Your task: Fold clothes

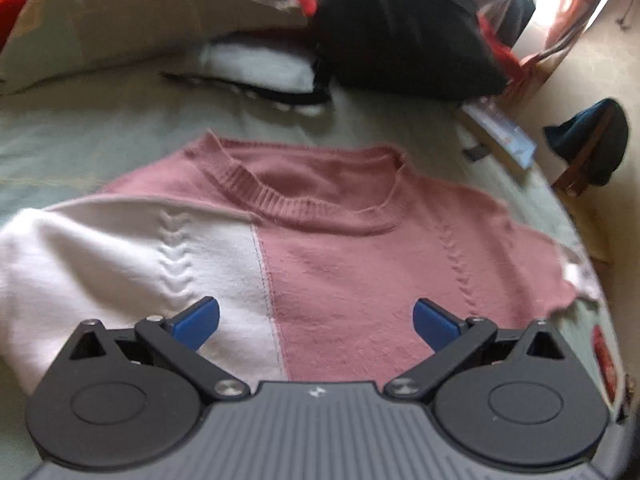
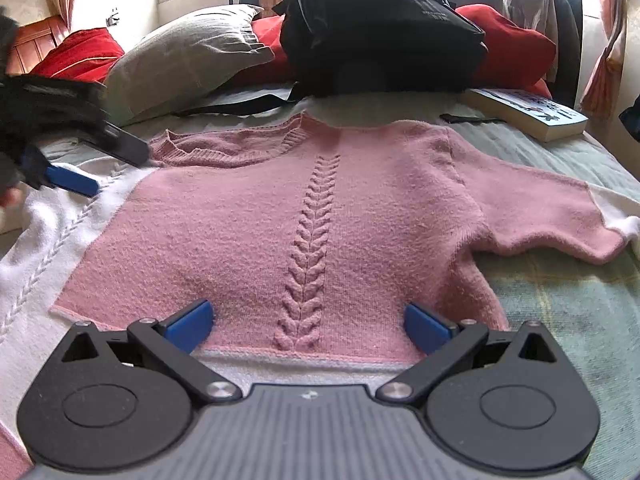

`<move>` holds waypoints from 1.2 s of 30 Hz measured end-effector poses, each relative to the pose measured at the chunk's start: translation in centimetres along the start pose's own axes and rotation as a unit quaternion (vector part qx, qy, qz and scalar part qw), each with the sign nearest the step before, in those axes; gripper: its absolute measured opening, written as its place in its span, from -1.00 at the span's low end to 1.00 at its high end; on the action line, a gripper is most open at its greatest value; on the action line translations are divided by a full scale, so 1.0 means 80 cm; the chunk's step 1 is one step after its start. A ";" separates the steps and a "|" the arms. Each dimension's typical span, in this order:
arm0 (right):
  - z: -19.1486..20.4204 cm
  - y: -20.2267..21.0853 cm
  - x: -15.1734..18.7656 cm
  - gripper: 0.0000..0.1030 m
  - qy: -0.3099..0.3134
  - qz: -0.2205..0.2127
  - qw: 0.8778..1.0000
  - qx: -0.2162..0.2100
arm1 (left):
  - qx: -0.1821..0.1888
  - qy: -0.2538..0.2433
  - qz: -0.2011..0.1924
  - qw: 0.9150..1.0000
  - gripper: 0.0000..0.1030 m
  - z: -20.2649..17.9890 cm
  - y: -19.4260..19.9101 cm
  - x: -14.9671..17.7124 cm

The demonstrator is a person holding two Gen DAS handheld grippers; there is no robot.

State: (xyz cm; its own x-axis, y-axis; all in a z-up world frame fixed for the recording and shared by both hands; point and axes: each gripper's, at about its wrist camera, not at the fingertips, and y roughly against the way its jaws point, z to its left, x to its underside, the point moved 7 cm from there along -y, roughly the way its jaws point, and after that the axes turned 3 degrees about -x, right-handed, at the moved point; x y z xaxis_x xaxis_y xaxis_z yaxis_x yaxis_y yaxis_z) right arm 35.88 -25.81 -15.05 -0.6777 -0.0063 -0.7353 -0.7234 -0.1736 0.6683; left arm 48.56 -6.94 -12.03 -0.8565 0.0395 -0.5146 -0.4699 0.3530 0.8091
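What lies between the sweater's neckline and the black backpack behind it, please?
In the right wrist view, only a bare strip of pale green bedsheet separates the sweater from the black backpack; a black strap lies just left of it.

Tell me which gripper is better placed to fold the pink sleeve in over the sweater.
Probably the right gripper. It hangs open over the sweater's pink half, and the pink sleeve spreads out on its side. The left gripper is open over the pink-white seam, further from that sleeve.
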 end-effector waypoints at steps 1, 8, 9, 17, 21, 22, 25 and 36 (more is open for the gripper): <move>-0.001 0.000 0.000 1.00 -0.002 -0.001 1.000 -0.002 | -0.015 0.003 0.002 1.000 0.98 0.006 -0.014 -0.005; 0.000 0.004 -0.001 1.00 0.006 0.003 1.000 -0.005 | -0.074 0.028 -0.029 0.996 0.98 0.031 -0.036 -0.037; 0.000 0.008 -0.002 1.00 0.006 0.007 1.000 -0.009 | -0.074 0.027 -0.028 0.997 0.98 0.027 -0.027 -0.035; -0.003 0.067 0.007 1.00 -0.034 0.030 0.998 -0.050 | -0.080 -0.091 -0.018 0.992 0.98 -0.017 0.075 0.050; 0.016 0.095 0.015 1.00 -0.007 0.027 0.998 -0.056 | -0.087 -0.157 -0.013 0.984 0.98 -0.039 0.114 0.124; 0.022 0.097 0.019 1.00 -0.002 0.027 0.998 -0.063 | -0.083 -0.166 -0.013 0.982 0.98 -0.041 0.121 0.141; 0.039 0.094 0.039 1.00 0.019 0.037 0.997 -0.072 | -0.083 -0.192 -0.022 0.978 0.98 -0.045 0.129 0.189; 0.026 0.131 0.120 1.00 0.047 0.024 0.998 -0.022 | -0.131 -0.096 -0.077 0.984 0.99 -0.007 0.185 0.317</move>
State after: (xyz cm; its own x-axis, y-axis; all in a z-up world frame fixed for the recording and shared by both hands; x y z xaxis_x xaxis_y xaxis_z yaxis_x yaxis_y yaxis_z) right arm 21.54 -25.63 -14.89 -0.6945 -0.1081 -0.7113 -0.6825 -0.2137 0.6989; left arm 19.75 -1.26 -12.94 -0.7260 0.1899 -0.6609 -0.6517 0.1169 0.7494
